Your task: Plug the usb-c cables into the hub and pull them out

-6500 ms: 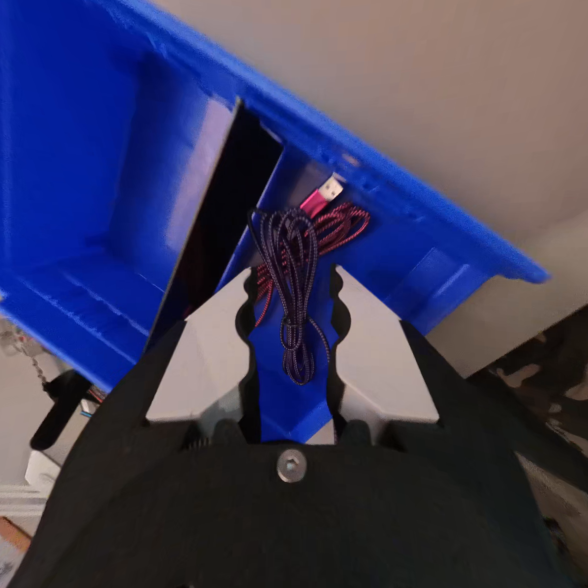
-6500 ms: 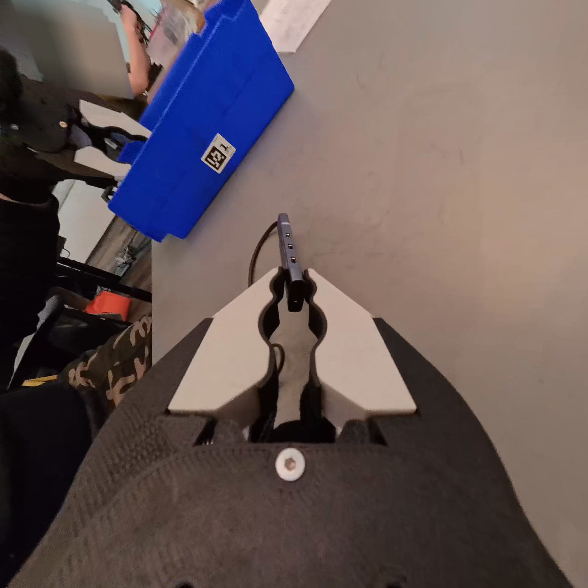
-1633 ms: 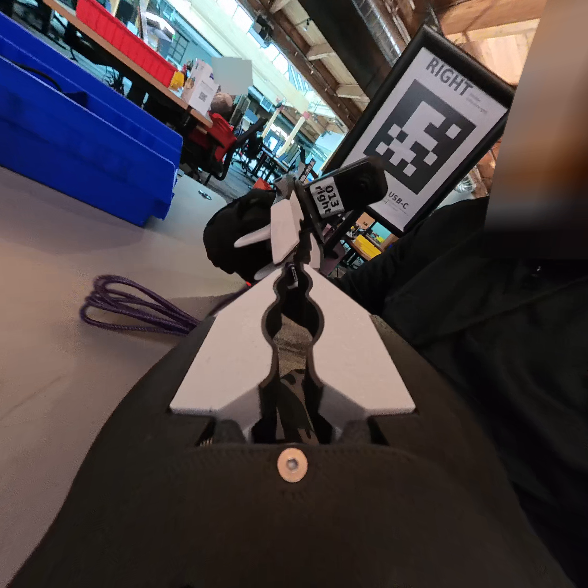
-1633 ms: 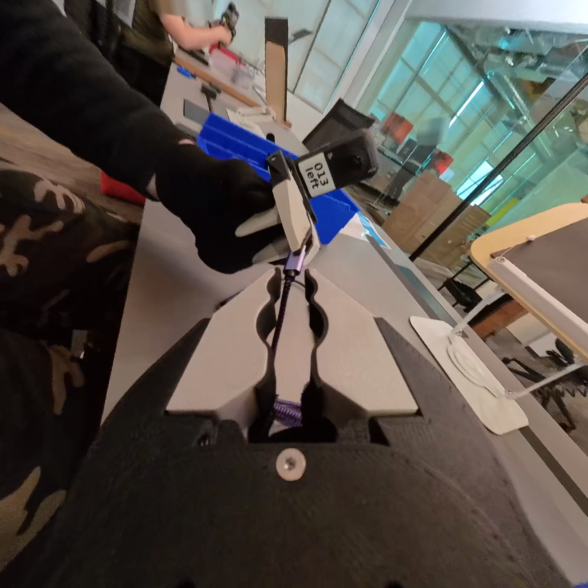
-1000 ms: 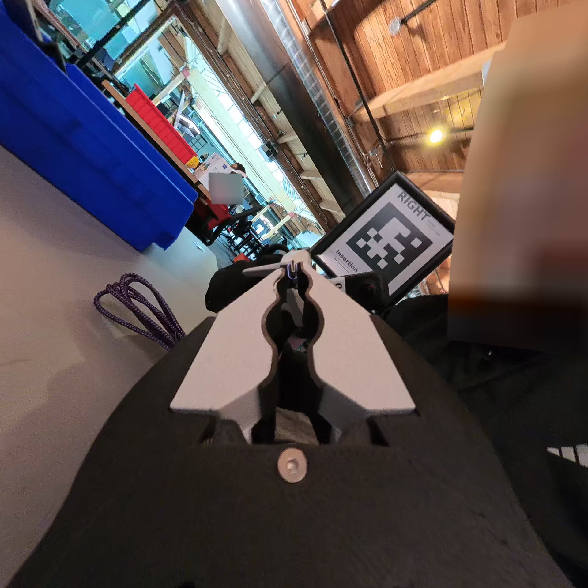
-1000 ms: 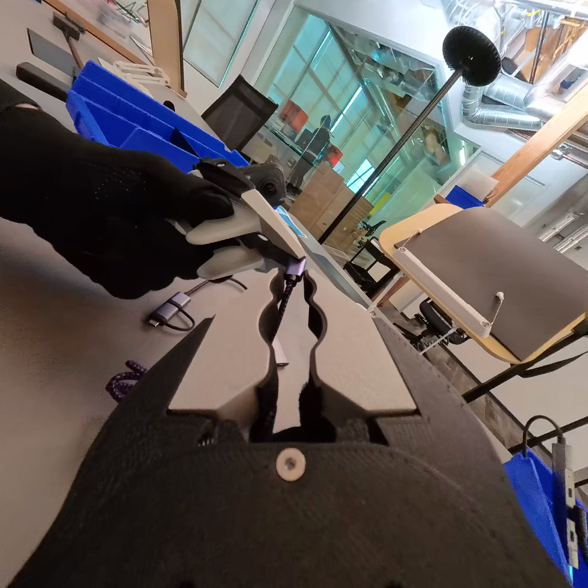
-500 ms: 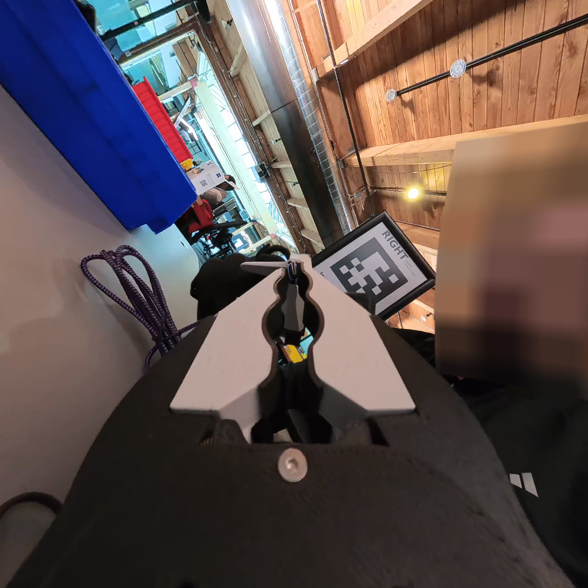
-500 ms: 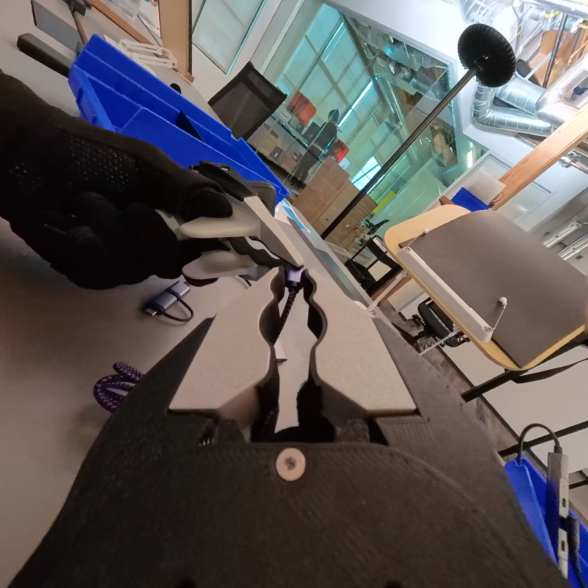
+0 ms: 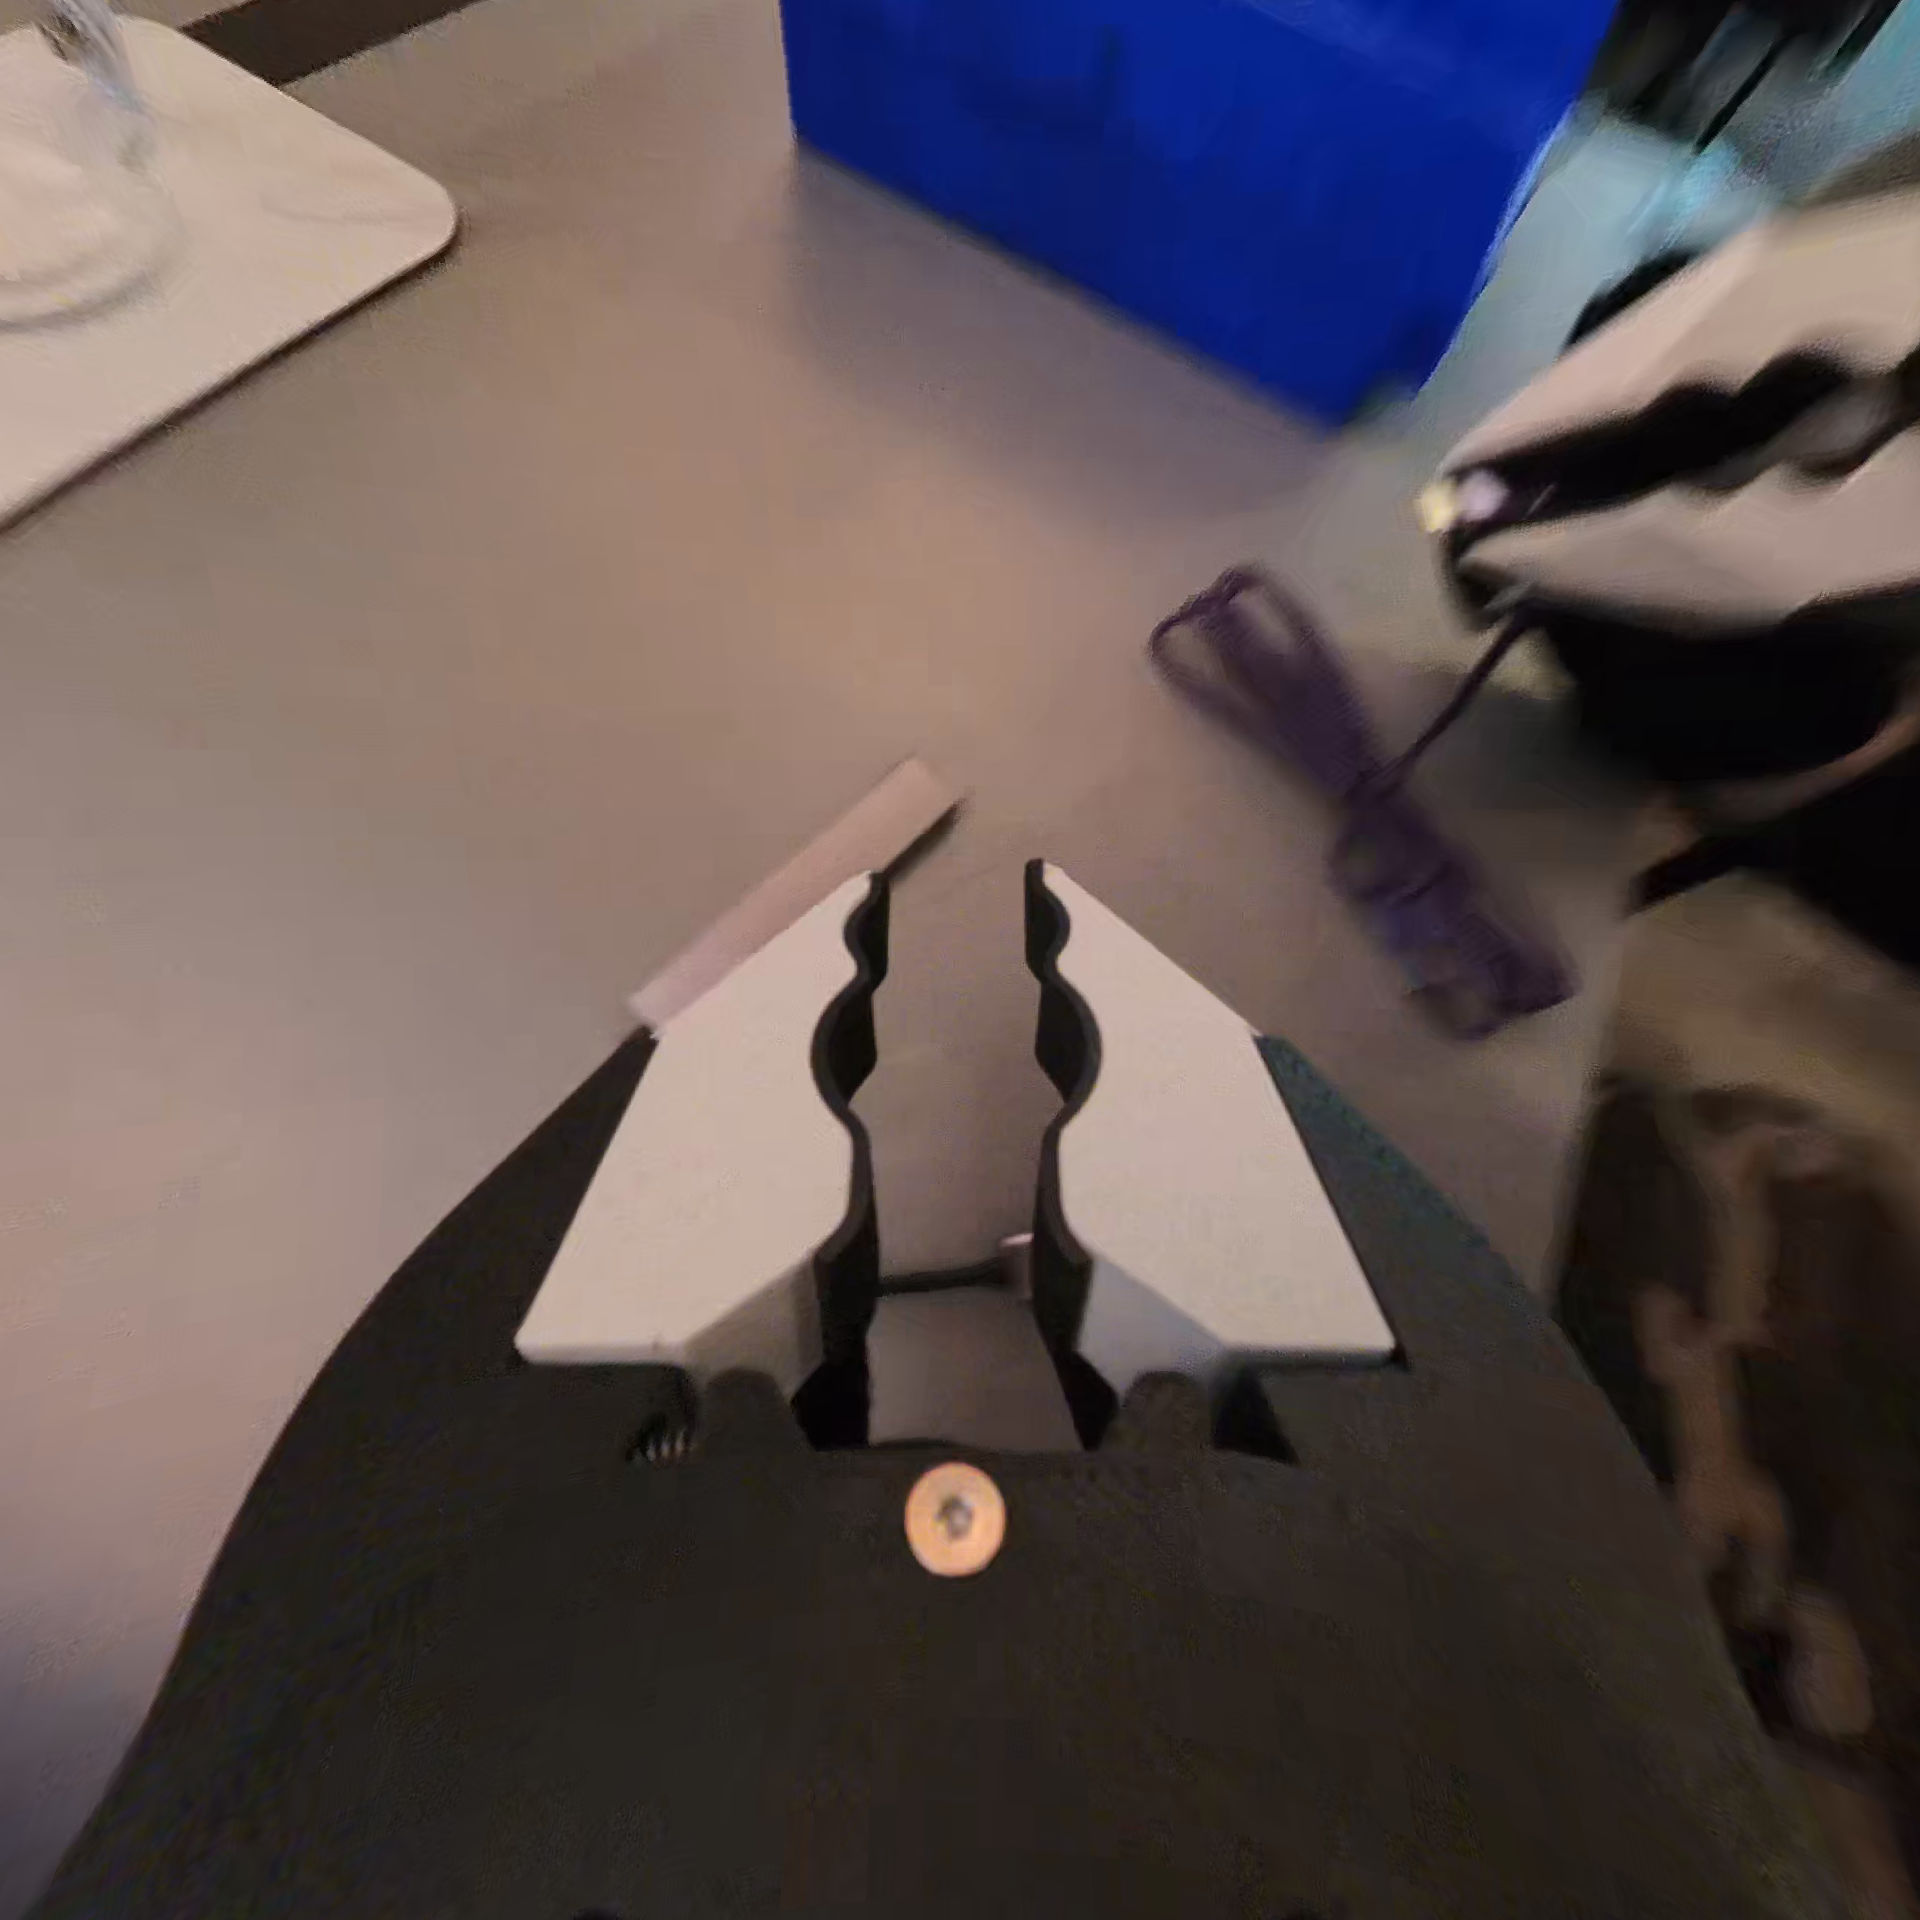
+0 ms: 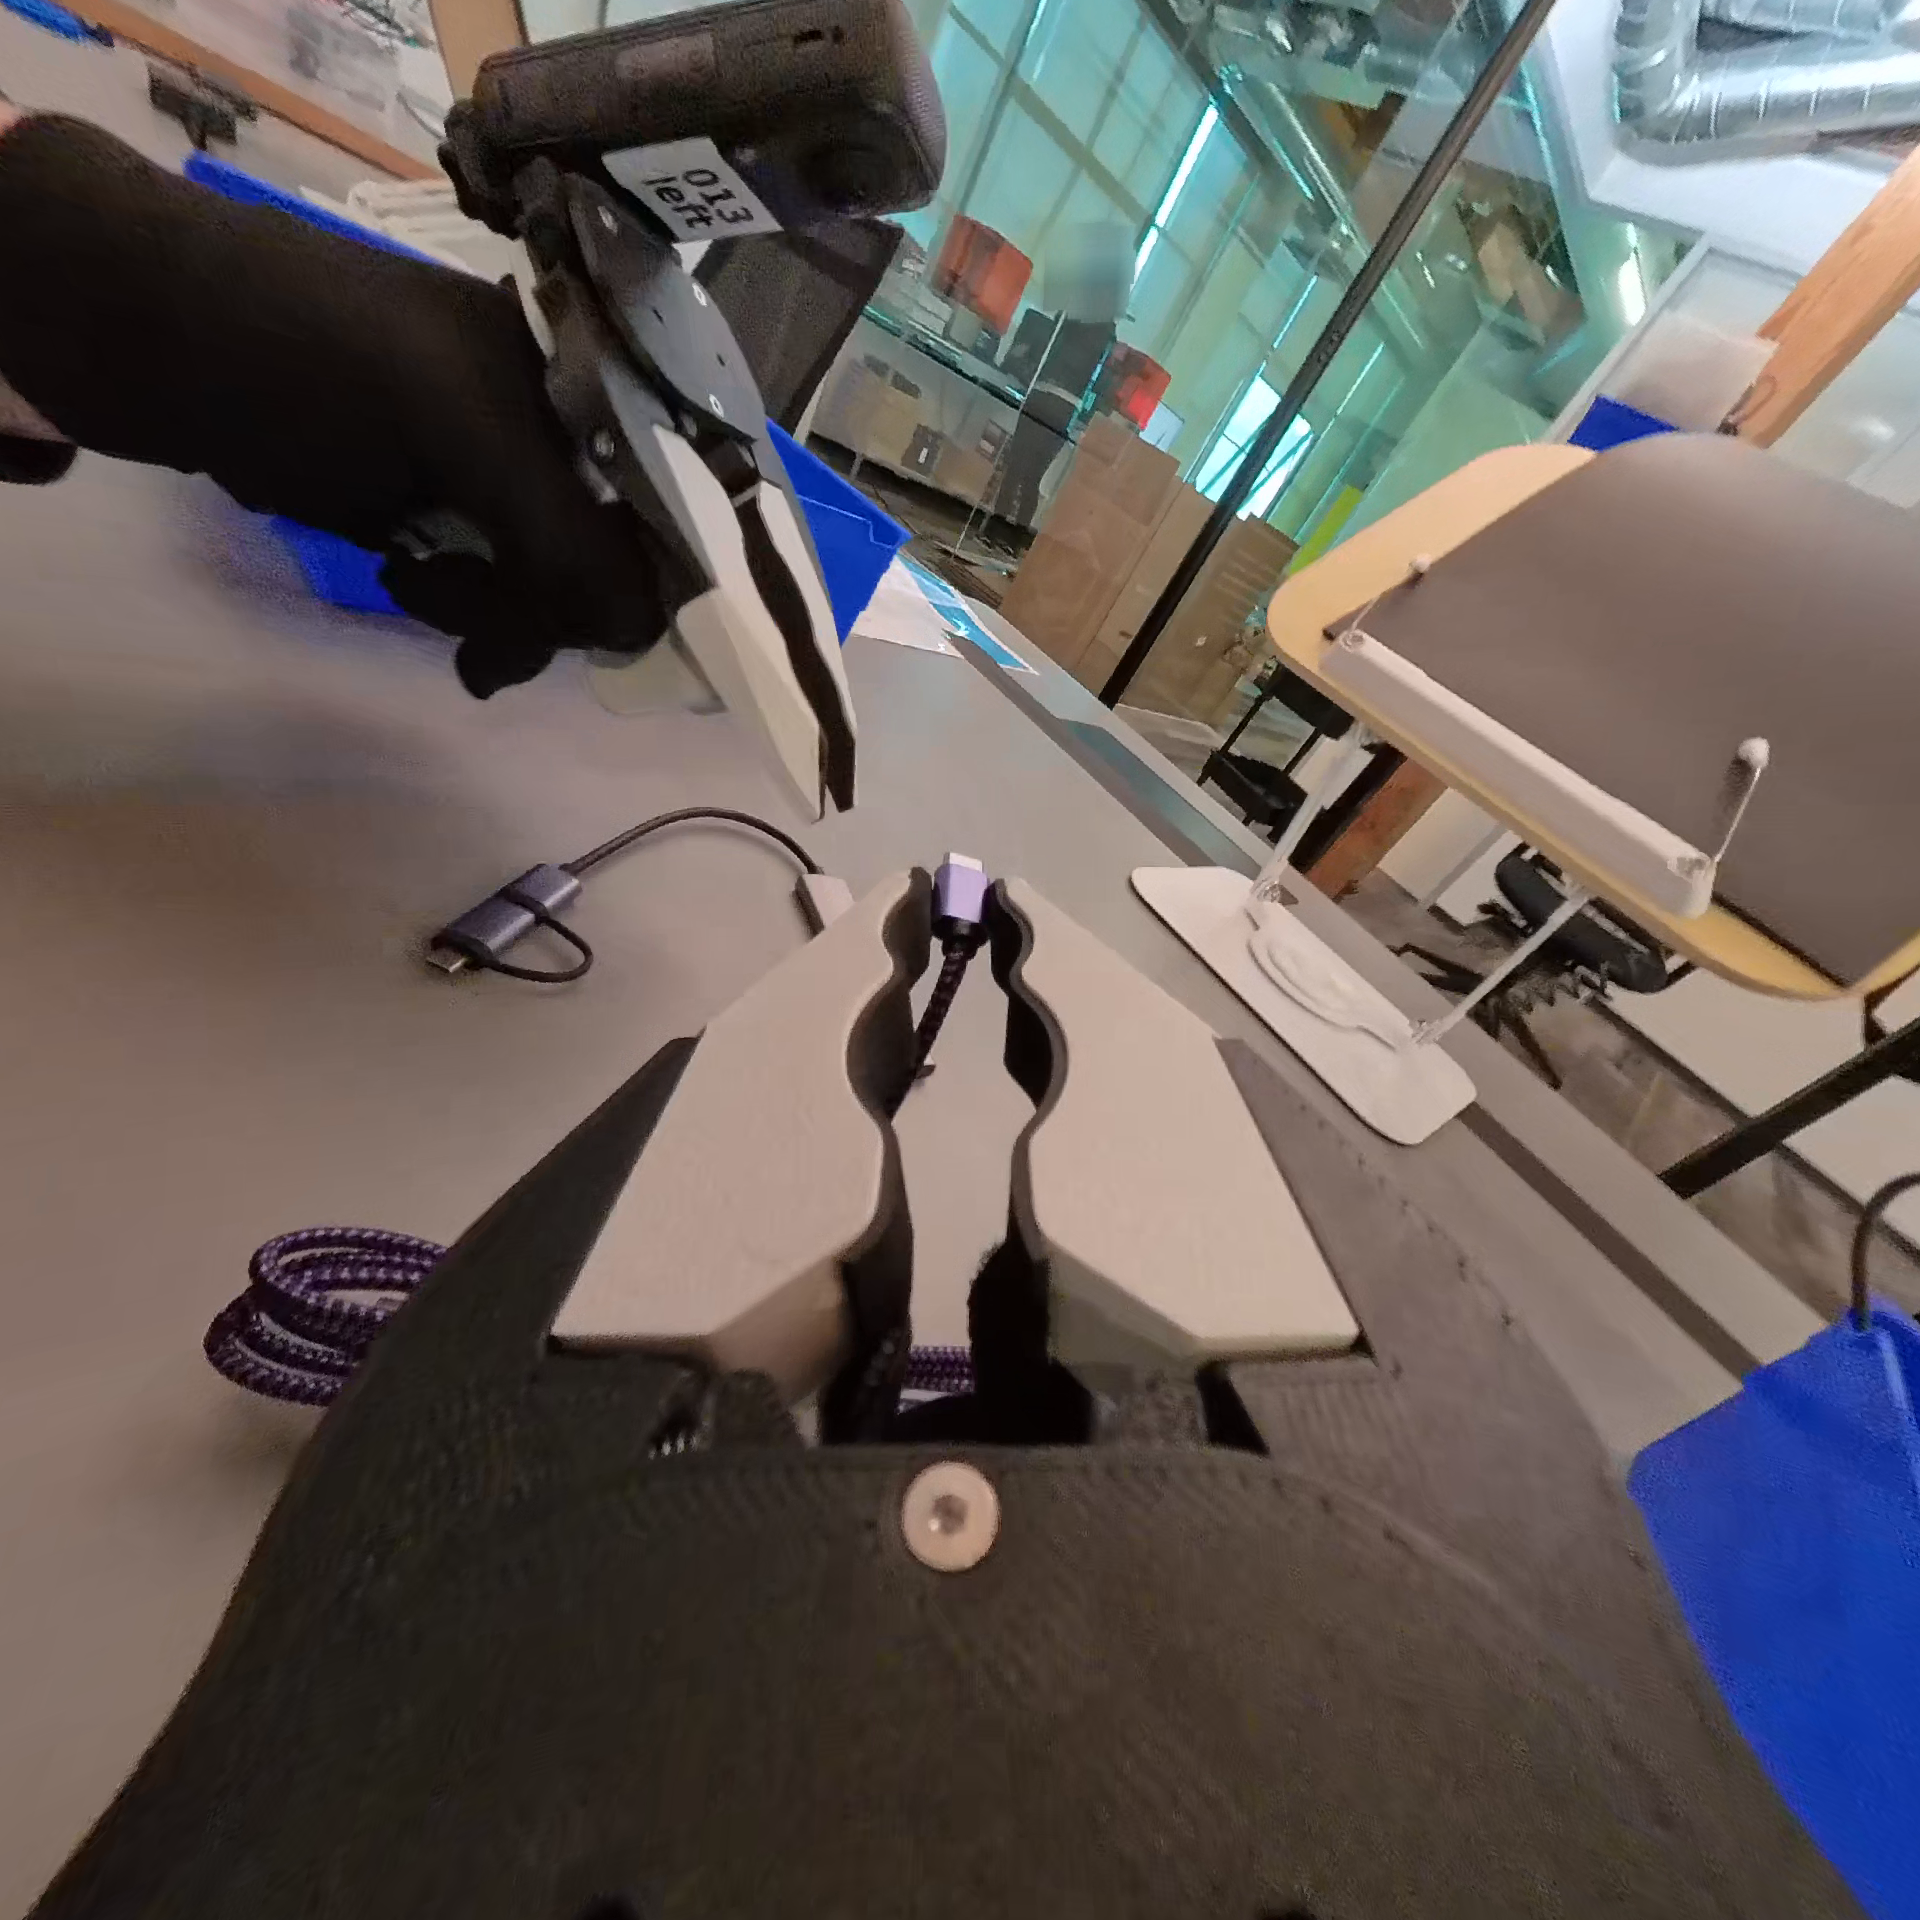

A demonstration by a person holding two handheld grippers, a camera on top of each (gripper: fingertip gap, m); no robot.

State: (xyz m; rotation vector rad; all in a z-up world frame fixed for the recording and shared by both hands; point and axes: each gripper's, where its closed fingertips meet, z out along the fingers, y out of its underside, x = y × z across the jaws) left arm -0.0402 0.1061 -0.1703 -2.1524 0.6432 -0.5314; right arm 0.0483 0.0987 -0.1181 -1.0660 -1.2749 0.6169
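My left gripper [image 9: 956,868] is open and empty, hovering just above the grey table. The grey hub [image 9: 800,883] lies flat on the table under its left finger, partly hidden. In the right wrist view only the hub's end [image 10: 826,896] shows, with its black lead and grey plug [image 10: 520,909]. My right gripper [image 10: 961,878] is shut on the purple usb-c plug [image 10: 961,899], which is free of the hub. The purple braided cable coil [image 10: 312,1309] lies on the table and also shows in the left wrist view [image 9: 1382,821]. The left gripper [image 10: 831,800] hangs over the hub.
A blue bin [image 9: 1143,156] stands at the back of the table. A white stand base [image 10: 1299,997] carries a tilted board [image 10: 1662,665] on the right. Another blue bin corner [image 10: 1818,1558] is at the near right. A gloved hand [image 10: 312,364] holds the left gripper. The gap from one gripper's tips to the other's is roughly 11 cm.
The left gripper has opened and let go of the hub, which now lies on the table. The purple plug has come out of the hub and stays in the right gripper.
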